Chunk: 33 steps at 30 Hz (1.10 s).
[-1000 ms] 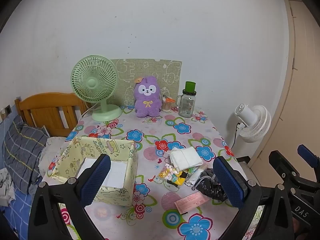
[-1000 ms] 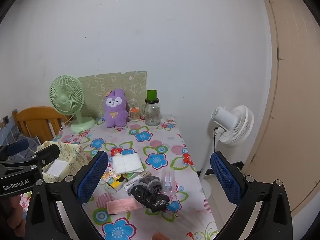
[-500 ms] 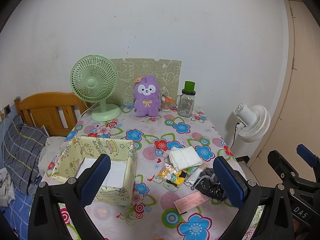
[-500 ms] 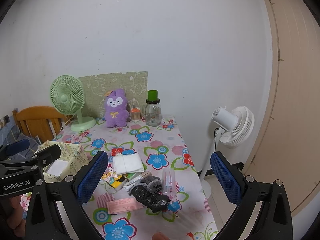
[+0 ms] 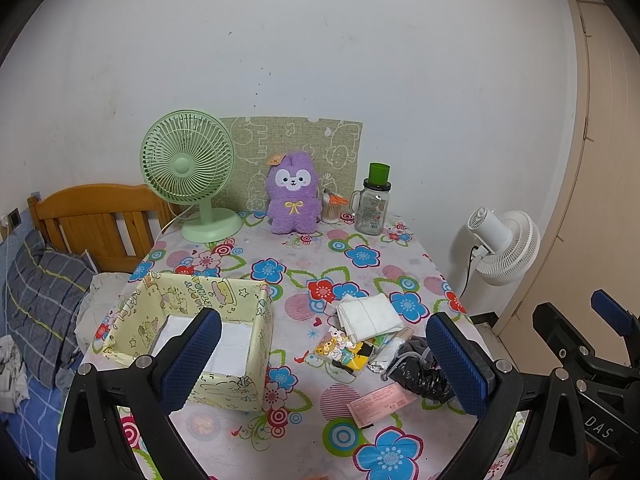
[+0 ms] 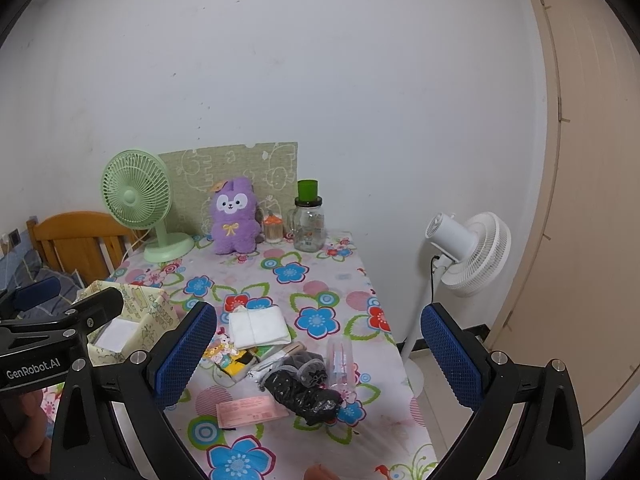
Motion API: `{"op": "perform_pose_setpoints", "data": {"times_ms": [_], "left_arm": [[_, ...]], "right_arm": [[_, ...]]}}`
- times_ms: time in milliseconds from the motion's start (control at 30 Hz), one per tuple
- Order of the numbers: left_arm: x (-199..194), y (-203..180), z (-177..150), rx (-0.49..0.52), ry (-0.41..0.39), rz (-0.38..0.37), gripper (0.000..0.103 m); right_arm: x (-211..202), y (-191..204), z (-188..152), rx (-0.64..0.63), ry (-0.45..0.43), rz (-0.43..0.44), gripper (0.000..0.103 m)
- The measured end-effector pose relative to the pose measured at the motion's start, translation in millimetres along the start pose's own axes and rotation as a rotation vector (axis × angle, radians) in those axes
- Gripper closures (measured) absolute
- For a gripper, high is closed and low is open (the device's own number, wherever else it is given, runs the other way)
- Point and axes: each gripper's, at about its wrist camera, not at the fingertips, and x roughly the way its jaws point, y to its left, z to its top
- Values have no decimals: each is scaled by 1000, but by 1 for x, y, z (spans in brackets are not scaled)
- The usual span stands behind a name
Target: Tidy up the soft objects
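Grippers both hang above the near edge of the table w/ jaws spread wide, nothing between the blue pads. Left gripper point(image 5: 328, 360) sits over the table's near-left part; its left pad overlaps the yellow cartoon-print box point(image 5: 224, 304) in view, right pad overlaps the black crumpled bag point(image 5: 420, 372). Right gripper point(image 6: 320, 356) is just beside it on the right, its frame visible at the edge of the left wrist view; a bit of hand point(image 6: 28, 416) shows under the left gripper's body in the right wrist view.

Box is open-topped, w/ a white sheet on its bottom, standing at the table's left side. Soft stuff lies in a loose heap right of the box, apart from it: folded white cloth point(image 5: 370, 316) on top, small sticker-covered yellow packet point(image 5: 340, 350) just in front of it, black bag to the right, a pink slip point(image 5: 380, 402) nearest the camera. A clear plastic tube point(image 6: 340, 356) lies touching the bag's right side.

At the far edge, by the wall: green desk fan point(image 5: 188, 172), purple plush toy point(image 5: 294, 198) upright, a small cotton-swab jar point(image 5: 332, 210), glass mug w/ green lid point(image 5: 374, 204). White standing fan point(image 6: 468, 252) is on the floor right of the table point(image 5: 360, 256); wooden bed frame point(image 5: 96, 220) to the left.
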Motion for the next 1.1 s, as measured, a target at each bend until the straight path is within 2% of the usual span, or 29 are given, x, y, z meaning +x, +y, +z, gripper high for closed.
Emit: {"op": "perform_pose_setpoints", "data": {"times_ms": [1100], "left_arm": [[-3,-7,-1,3,9,-7,0]], "right_arm": [[-3,-2,-2,11,6,8,0]]}}
